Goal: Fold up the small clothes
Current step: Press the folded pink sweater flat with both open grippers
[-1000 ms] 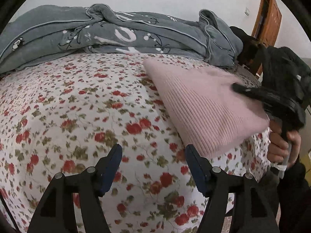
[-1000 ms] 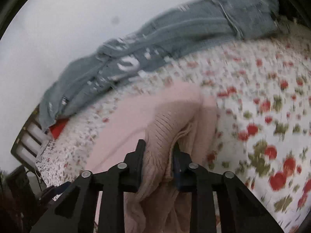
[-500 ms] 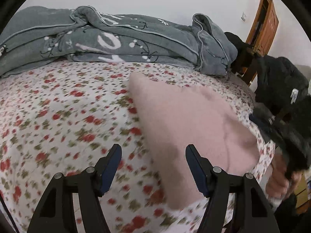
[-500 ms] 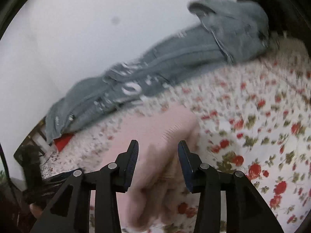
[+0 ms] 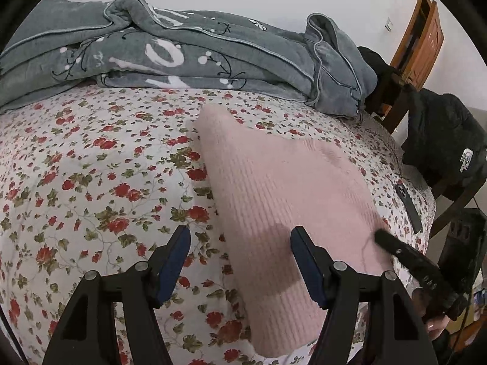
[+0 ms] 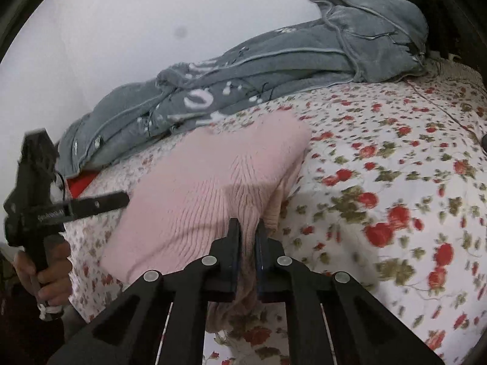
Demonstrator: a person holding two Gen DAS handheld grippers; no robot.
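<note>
Counting garments: one pink knit sweater (image 5: 283, 194), folded, lying on the floral bedsheet (image 5: 91, 182) near the bed's front edge.
Grippers: two, one per hand.
Left gripper (image 5: 240, 261): fingers spread wide, holding nothing, hovering over the sweater's near left edge; right finger above the knit, left finger above bare sheet.
Right gripper (image 6: 247, 245): fingers pinched nearly together on a bunched fold at the sweater's near right corner (image 6: 243, 222).
Hands: one seen gripping the left tool's handle (image 6: 45, 270) in the right wrist view; fingertips under the right tool barely visible at the left wrist view's lower right.
Hidden or cut off: sweater's near hem covered by the right gripper; underside layers not readable; red item (image 6: 80, 182) mostly tucked under the blanket; right side of the sheet blurred in the right wrist view.
Around: one grey blanket (image 5: 182, 57) heaped along the wall side; one dark phone-like object (image 5: 408, 206) on the sheet's right edge; one black jacket (image 5: 447, 149) on a chair; one wooden door (image 5: 423, 36).
</note>
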